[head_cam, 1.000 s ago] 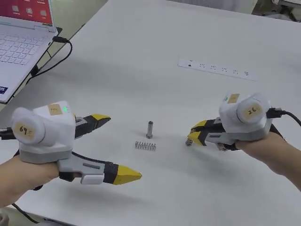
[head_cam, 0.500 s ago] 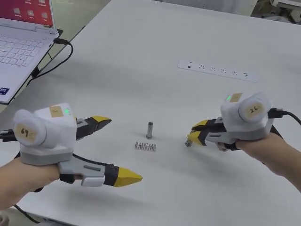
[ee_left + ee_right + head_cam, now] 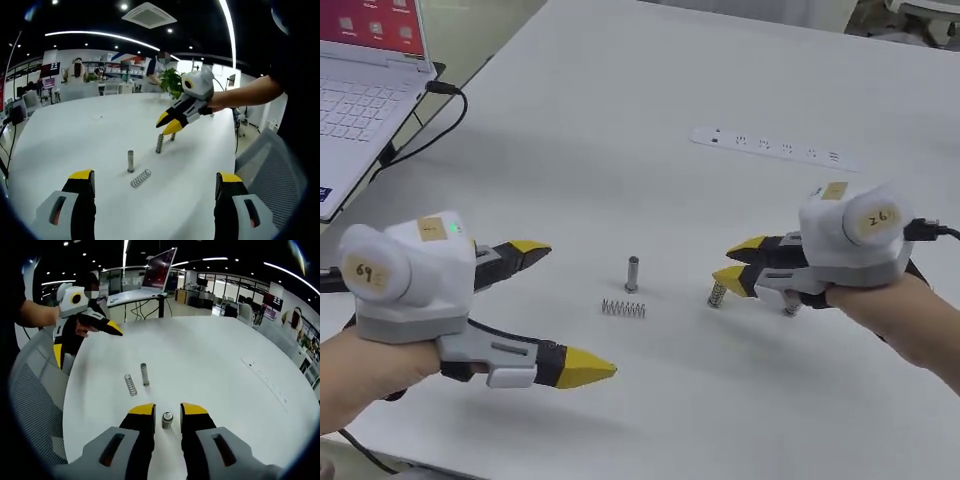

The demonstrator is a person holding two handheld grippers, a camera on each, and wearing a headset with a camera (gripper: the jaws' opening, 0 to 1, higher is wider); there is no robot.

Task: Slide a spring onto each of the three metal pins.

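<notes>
- A coiled wire spring (image 3: 623, 308) is lying on its side at the centre of the head view, just beside a smooth steel bare pin (image 3: 632, 273) that is standing upright.
- To their right, a sprung pin (image 3: 717, 294) is standing upright at the yellow tips of the right gripper (image 3: 737, 263). The right gripper view is showing this pin's round, shiny top between narrowly parted jaws, with neither jaw touching it.
- The left gripper (image 3: 560, 308) is hovering at lower left, with its jaws spread wide.
- The white table (image 3: 620, 120) is looking matte.
</notes>
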